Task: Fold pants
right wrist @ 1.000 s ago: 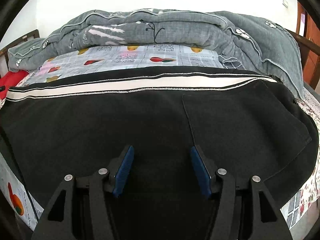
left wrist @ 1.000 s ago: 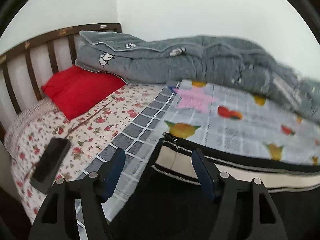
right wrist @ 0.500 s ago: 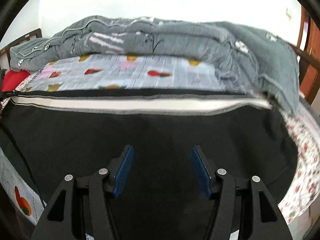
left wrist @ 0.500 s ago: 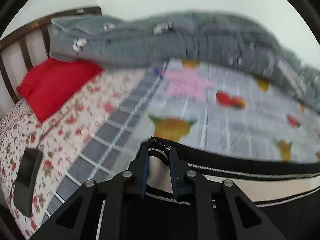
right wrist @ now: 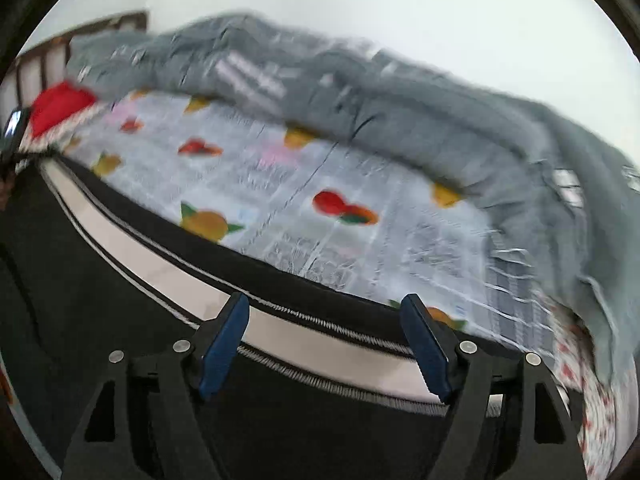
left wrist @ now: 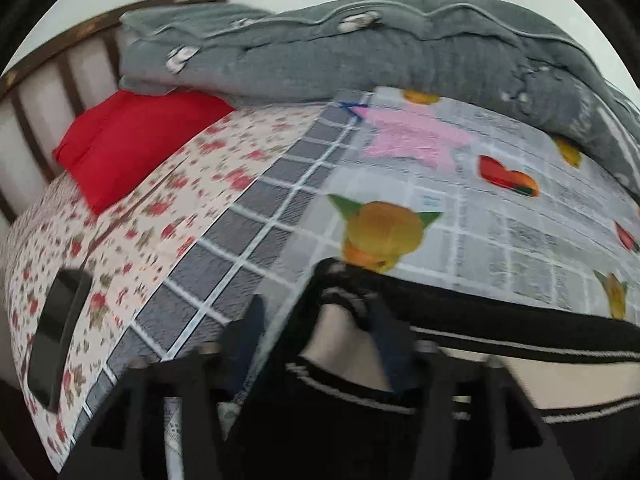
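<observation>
Black pants (right wrist: 80, 288) with a white side stripe (right wrist: 152, 264) lie flat along the near side of the bed. In the left wrist view the pants' end (left wrist: 340, 320), stripe and hem, lies between the fingers of my left gripper (left wrist: 320, 332). The jaws stand apart and blurred, not closed on the cloth. My right gripper (right wrist: 324, 336) is open over the stripe further along the pants, with its blue pads (right wrist: 224, 340) on either side of it, holding nothing.
A fruit-print grey sheet (left wrist: 460, 208) covers the bed beyond the pants. A rolled grey quilt (left wrist: 340, 56) lies along the wall. A red pillow (left wrist: 132, 140) sits by the wooden headboard (left wrist: 48, 60). A black phone (left wrist: 56, 340) lies on the floral sheet at left.
My left gripper closed on the pants' end half a second ago and now stands open again. My right gripper moved forward from the black fabric to over the stripe, staying open.
</observation>
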Demonstrator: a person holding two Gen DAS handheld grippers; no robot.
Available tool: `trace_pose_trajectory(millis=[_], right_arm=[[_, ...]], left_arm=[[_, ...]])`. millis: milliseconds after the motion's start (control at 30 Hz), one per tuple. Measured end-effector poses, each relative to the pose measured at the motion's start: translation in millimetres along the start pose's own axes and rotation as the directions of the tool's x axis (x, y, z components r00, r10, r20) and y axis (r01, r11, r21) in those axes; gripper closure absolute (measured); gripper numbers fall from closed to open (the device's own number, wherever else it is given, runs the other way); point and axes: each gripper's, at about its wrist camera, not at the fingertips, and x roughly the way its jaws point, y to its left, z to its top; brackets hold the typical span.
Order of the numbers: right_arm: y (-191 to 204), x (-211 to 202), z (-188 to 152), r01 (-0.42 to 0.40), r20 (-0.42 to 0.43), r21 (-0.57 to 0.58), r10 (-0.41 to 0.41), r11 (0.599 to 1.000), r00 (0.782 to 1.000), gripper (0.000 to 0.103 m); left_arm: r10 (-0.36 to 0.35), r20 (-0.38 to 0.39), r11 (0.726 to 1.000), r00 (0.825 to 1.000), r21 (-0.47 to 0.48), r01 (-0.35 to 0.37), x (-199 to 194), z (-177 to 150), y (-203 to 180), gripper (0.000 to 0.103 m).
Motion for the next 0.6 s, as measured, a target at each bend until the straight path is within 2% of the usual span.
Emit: trace_pose_trajectory(millis=[67, 167, 233, 267, 300, 367, 433, 467, 533, 567, 600], right_arm=[[-5.4, 26.8, 4.5, -0.027, -0.056, -0.041, 0.024, 0.999, 0.998, 0.026], [-11.1, 64.6, 2.9, -0.040, -0.125, -0.058, 0.033, 0.998, 0.992, 0.027], [-11.8, 68.3, -3.2, -0.075, -0.076, -0.040, 0.072, 0.996, 0.994, 0.049], [-9.9, 64.4, -5.2, -0.088, -0.051, -0.044, 0.086, 0.995, 0.995, 0.086], [-7.1, 61.6, -5.7, -0.091, -0.037, -0.050, 0.089, 0.995, 0.995, 0.093], [-1.7, 53.2, -4.5, -0.047, 0.010, -0.069, 0.048, 0.997, 0.999, 0.095], [-6.0, 47.1, -1.0, -0.045, 0.048, -0.060, 0.048, 0.997, 0.998, 0.096], [-10.7, 51.7, 1.0, -0.009, 0.043, -0.041, 0.011, 0.999, 0.999, 0.103], [-16.7, 77.9, 1.9, 0.144, -0.054, -0.041, -0.146, 0.989, 0.988, 0.098], [-18.9, 90.5, 0.4, 0.133, -0.114, -0.032, -0.136, 0.991, 0.984, 0.099], [-17.6, 88.5, 1.0, 0.136, -0.101, -0.036, -0.139, 0.990, 0.985, 0.099]], left_arm=[[-0.063, -0.002, 0.997, 0.998, -0.046, 0.063, 1.6, -1.2, 10.1, 0.044], [-0.083, 0.002, 0.995, 0.997, -0.063, 0.083, 2.6, -3.1, 12.8, 0.043], [-0.052, 0.007, 0.997, 0.999, -0.048, 0.052, 3.0, -3.8, 12.7, 0.038], [-0.038, 0.009, 0.998, 0.999, -0.042, 0.038, 2.7, -4.0, 10.7, 0.037], [-0.028, 0.012, 0.999, 1.000, -0.036, 0.028, 2.7, -4.1, 9.5, 0.037], [-0.023, 0.010, 0.999, 1.000, -0.031, 0.023, 2.7, -3.9, 8.2, 0.037], [-0.029, 0.009, 0.999, 1.000, -0.036, 0.029, 2.9, -4.1, 9.0, 0.036], [-0.031, 0.008, 0.999, 0.999, -0.040, 0.032, 3.0, -4.4, 9.5, 0.036], [-0.025, 0.008, 0.999, 1.000, -0.045, 0.025, 2.3, -5.3, 8.5, 0.032], [-0.023, 0.007, 0.999, 1.000, -0.046, 0.024, 2.3, -5.6, 8.5, 0.032], [-0.023, 0.006, 0.999, 1.000, -0.046, 0.023, 1.5, -6.2, 8.0, 0.032]])
